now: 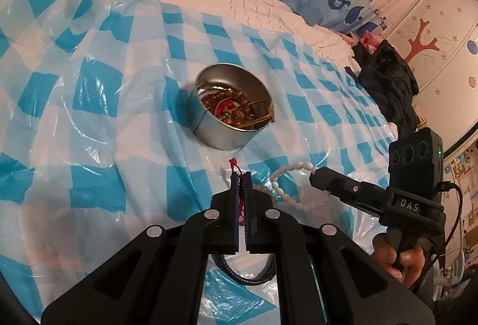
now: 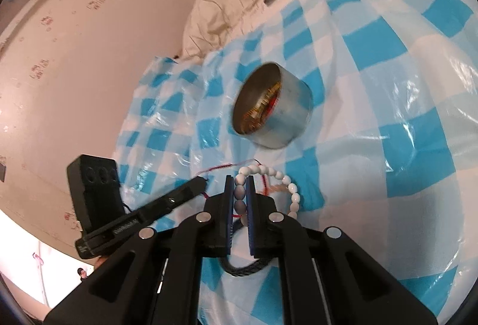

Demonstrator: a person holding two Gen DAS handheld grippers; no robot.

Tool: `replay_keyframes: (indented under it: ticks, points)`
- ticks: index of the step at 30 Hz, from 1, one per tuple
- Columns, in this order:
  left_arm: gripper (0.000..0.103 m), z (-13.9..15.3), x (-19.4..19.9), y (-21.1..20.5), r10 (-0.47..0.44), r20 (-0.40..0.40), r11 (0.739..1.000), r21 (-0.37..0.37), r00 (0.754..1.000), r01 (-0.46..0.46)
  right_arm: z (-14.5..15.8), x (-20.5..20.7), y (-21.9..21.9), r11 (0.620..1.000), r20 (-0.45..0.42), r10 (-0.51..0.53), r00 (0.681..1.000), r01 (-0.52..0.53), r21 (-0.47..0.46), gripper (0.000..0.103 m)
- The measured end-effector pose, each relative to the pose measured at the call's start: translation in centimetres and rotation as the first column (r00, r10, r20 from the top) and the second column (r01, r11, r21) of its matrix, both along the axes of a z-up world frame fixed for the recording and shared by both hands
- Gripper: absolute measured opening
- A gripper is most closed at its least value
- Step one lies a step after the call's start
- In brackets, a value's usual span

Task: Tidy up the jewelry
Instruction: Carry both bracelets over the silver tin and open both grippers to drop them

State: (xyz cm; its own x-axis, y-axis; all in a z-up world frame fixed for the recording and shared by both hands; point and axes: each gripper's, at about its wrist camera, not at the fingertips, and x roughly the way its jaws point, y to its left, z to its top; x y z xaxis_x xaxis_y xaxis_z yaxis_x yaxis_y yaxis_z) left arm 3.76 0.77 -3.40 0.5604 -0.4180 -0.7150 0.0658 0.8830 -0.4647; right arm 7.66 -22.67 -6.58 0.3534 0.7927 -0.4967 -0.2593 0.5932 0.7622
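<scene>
Left wrist: left gripper [image 1: 241, 175] pinched tight on red cord [image 1: 234, 164], just short of round tin [image 1: 231, 111] | Right wrist: right gripper [image 2: 240, 179] clamped on white bead bracelet [image 2: 270, 175], near tin [image 2: 273, 108]; black braided bracelet [image 2: 246, 268] beneath jaws

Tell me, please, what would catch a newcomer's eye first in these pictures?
Probably the open round tin of jewelry, mid-scene on the blue-checked plastic sheet. In front, the left gripper pinches a red cord and the right gripper clamps a white bead bracelet.
</scene>
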Motion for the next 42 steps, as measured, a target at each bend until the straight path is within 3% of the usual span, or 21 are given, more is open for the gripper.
replay_keyframes:
  ticks: [8, 15, 18, 20, 22, 23, 24, 30, 32, 35, 42]
  points:
    - [0.002, 3.0, 0.3, -0.9, -0.022, 0.075, 1.0, -0.001, 0.997, 0.023, 0.4, 0.3, -1.1, 0.997, 0.011, -0.045, 0.999, 0.045, 0.055, 0.009]
    - [0.002, 5.8, 2.8, -1.1, 0.013, 0.152, 0.998, -0.067, 0.988, -0.002, 0.7, 0.6, -1.3, 0.994, 0.02, -0.06, 0.998, 0.057, 0.089, 0.009]
    - [0.002, 5.9, 4.6, -1.2, 0.058, 0.183, 0.993, -0.113, 0.981, -0.038, 1.0, 0.7, -1.3, 0.995, 0.035, -0.062, 0.997, 0.059, 0.085, 0.009]
    - [0.004, 4.7, 6.1, -0.9, 0.119, 0.144, 0.989, -0.106, 0.982, -0.105, 1.4, 0.8, -1.3, 0.995, 0.049, -0.062, 0.997, 0.058, 0.079, 0.009]
    - [0.02, 2.7, 7.3, -0.6, 0.166, 0.055, 0.984, -0.072, 0.985, -0.161, 1.7, 0.9, -1.2, 0.996, 0.063, -0.063, 0.996, 0.058, 0.074, 0.009]
    - [0.035, 1.8, 7.6, -0.4, 0.19, 0.014, 0.981, -0.051, 0.982, -0.189, 2.0, 1.1, -1.0, 0.996, 0.069, -0.062, 0.996, 0.057, 0.074, 0.009]
    - [0.041, 1.3, 7.7, 0.0, 0.209, -0.009, 0.977, -0.049, 0.978, -0.209, 2.4, 1.4, -0.8, 0.996, 0.078, -0.06, 0.995, 0.054, 0.072, 0.009]
    - [0.058, 2.2, 5.7, 2.5, 0.268, 0.019, 0.961, -0.072, 0.963, -0.266, 4.6, 4.1, 1.9, 0.998, 0.13, -0.02, 0.991, 0.013, 0.057, 0.009]
    - [0.06, 2.4, 4.8, 3.6, 0.285, 0.015, 0.955, -0.082, 0.958, -0.283, 4.7, 5.7, 3.4, 1.0, 0.142, -0.002, 0.99, 0.005, -0.014, 0.009]
    - [0.061, 2.4, 3.9, 4.6, 0.298, -0.001, 0.951, -0.091, 0.955, -0.297, 3.8, 7.0, 4.4, 0.978, 0.151, -0.041, 0.988, 0.071, -0.196, 0.009]
    - [0.065, 2.6, 2.6, 5.0, 0.281, 0.001, 0.956, -0.085, 0.96, -0.279, 3.3, 5.5, 2.8, 0.952, 0.176, -0.027, 0.984, 0.078, -0.295, 0.01]
